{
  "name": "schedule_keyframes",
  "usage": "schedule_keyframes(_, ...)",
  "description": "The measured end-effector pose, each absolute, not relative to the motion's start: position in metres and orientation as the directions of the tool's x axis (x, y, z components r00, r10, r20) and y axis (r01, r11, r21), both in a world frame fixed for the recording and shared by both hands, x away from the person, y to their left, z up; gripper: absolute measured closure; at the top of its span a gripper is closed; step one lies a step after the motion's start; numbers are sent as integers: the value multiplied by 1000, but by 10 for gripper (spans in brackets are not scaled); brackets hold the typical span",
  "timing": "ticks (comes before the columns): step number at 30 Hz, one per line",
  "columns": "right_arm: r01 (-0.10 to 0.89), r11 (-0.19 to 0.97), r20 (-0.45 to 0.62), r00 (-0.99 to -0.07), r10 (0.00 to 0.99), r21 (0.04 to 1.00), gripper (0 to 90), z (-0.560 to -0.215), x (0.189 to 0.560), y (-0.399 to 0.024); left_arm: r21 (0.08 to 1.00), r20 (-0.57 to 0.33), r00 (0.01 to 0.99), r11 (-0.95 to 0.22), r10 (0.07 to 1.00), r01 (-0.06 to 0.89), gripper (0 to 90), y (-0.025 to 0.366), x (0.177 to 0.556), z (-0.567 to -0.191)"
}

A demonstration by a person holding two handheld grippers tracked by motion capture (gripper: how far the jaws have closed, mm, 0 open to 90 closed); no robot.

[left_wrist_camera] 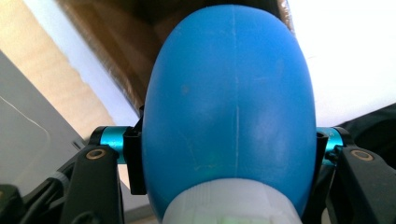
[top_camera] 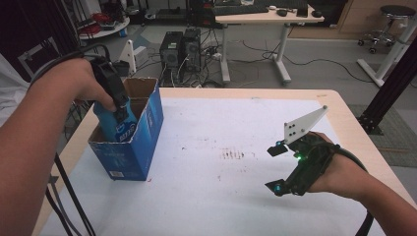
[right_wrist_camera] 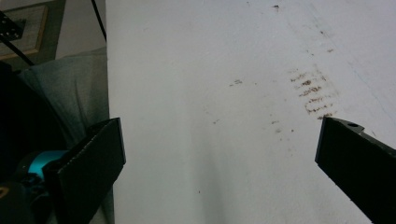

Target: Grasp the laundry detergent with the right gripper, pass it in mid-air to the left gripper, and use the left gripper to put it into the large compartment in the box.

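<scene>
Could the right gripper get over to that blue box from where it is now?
Probably yes. The right gripper, jaws open and holding nothing, faces bare white table toward the blue box. But the left gripper, holding a blue bottle, occupies its opening.

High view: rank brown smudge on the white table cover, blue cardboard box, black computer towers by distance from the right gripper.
From the right gripper:
1. Brown smudge on the white table cover, just to its left.
2. Blue cardboard box, at the table's left edge.
3. Black computer towers, on the floor beyond the table.

Bottle [top_camera: 118, 125] partly in box [top_camera: 142, 142], table's [top_camera: 206, 206] left; seemingly upright.
</scene>
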State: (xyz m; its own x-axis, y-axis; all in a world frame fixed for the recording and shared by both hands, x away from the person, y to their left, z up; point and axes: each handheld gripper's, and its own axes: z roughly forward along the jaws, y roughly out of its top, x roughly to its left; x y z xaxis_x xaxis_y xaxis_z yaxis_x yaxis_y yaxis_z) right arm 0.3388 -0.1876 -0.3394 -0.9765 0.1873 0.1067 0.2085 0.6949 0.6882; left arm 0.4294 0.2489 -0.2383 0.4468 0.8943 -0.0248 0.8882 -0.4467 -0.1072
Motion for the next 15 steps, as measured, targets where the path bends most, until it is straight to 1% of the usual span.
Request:
schedule_keyframes(4, 209, 698, 107, -976, 187, 685, 7, -340, 338, -187, -109, -1, 533, -530, 846, 841, 386, 248, 429, -253)
schedule_keyframes(7, 210, 699, 106, -976, 189, 683, 7, -340, 337, -186, -97, -3, 590, -587, 808, 804, 386, 248, 429, -265)
schedule_keyframes(11, 212, 700, 107, -976, 191, 682, 7, -341, 337, -187, -76, -13, 620, -619, 785, 782, 386, 248, 429, -276)
schedule_keyframes(13, 214, 702, 106, -975, 195, 679, 7, -341, 337, -187, -81, -12, 644, -642, 765, 762, 386, 247, 430, -280)
schedule_keyframes(15, 218, 702, 110, -974, 196, 678, 7, -342, 336, -188, -83, -14, 644, -642, 765, 762, 386, 246, 431, -283)
